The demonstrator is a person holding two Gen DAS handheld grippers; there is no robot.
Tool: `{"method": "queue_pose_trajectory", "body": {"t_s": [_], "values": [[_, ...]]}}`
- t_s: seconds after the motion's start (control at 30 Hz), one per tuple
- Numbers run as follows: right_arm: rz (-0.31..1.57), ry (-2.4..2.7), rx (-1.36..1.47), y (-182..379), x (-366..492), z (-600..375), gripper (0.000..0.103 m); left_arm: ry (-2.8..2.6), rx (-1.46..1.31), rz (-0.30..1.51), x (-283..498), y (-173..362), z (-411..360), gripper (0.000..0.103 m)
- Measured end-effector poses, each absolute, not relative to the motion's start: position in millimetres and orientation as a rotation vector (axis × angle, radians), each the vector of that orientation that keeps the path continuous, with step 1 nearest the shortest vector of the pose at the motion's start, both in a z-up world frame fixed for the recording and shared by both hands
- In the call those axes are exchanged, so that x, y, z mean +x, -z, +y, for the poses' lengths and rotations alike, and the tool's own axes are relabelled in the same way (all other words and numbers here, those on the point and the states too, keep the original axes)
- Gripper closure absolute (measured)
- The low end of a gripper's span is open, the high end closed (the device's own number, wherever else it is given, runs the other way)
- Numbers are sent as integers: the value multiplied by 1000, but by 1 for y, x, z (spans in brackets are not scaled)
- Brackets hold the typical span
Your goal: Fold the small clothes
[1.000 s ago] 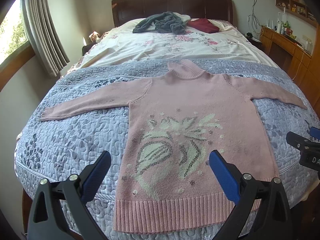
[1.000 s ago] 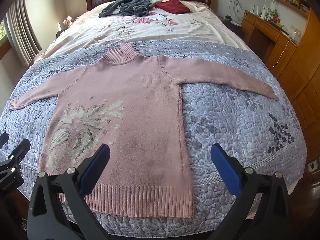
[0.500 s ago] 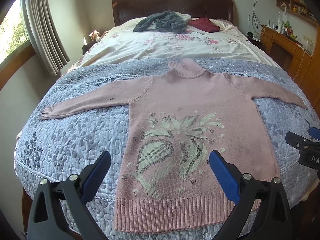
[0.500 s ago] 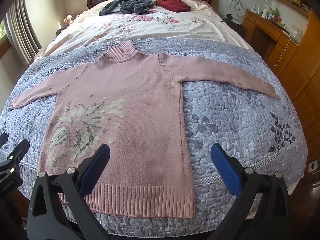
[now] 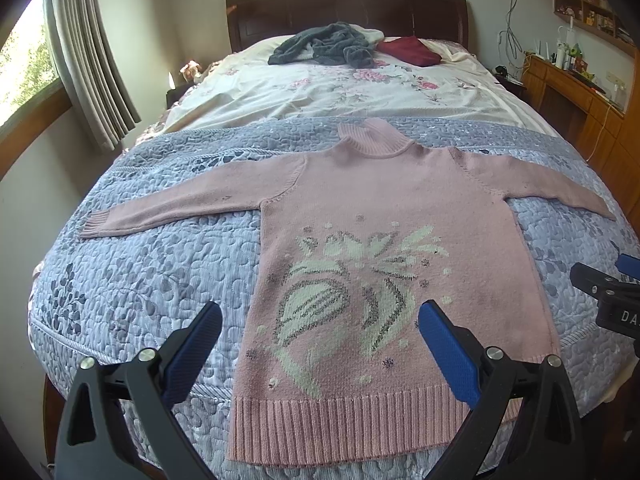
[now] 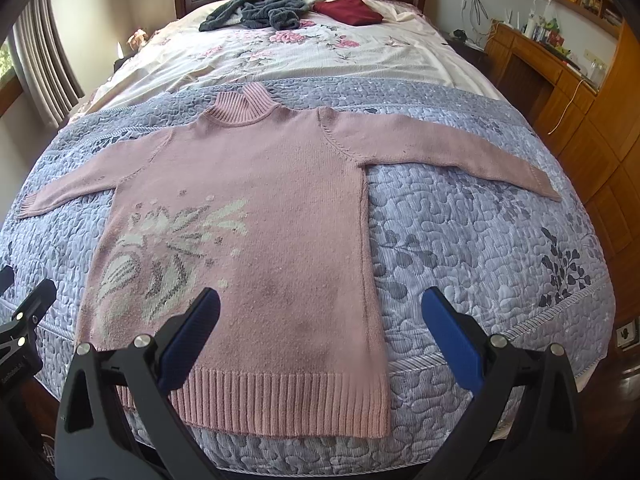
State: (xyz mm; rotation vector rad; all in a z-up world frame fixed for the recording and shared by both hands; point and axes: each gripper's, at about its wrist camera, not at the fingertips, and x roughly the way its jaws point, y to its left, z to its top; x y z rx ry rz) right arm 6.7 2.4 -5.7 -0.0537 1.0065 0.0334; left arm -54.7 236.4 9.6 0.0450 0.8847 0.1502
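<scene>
We see a pink sweater [image 5: 384, 248] spread flat, front up, on the grey-blue quilt [image 5: 152, 272] that covers the foot half of the bed, its ribbed hem at 6 o'clock, its turtleneck collar at 12, and both sleeves stretched out toward 9 and 3. A pale leaf-and-flower motif sits on its lower front.

Our left gripper [image 5: 320, 334] hangs above the hem with its jaws spread wide and nothing between them; the blue pads [image 5: 448, 352] frame the lower part of the motif. Our right gripper [image 6: 320, 330] is likewise wide open and empty, above the hem's right corner, one pad over the knit and the other over bare quilt. Each gripper shows at the edge of the other's view, apart from it.

Nothing lies on the sweater or across either sleeve. Beyond the collar, toward 12 o'clock, we see a floral sheet [image 5: 328, 88], and on it, near the dark headboard [image 5: 344, 8], a rumpled grey garment [image 5: 320, 46] with a folded dark red garment [image 5: 408, 51] just beside it. A curtain [image 5: 88, 64] hangs at 10 o'clock by the window; a wooden desk [image 5: 572, 92] with small clutter stands at 2 o'clock, well apart from the sweater.
</scene>
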Motion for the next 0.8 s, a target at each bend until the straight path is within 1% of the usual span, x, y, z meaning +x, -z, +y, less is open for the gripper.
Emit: {"method": "queue_pose_trajectory", "body": {"t_s": [0.8], "values": [[1006, -30, -55, 5, 7, 3, 3, -151, 48, 880, -57, -10, 236, 4]]}}
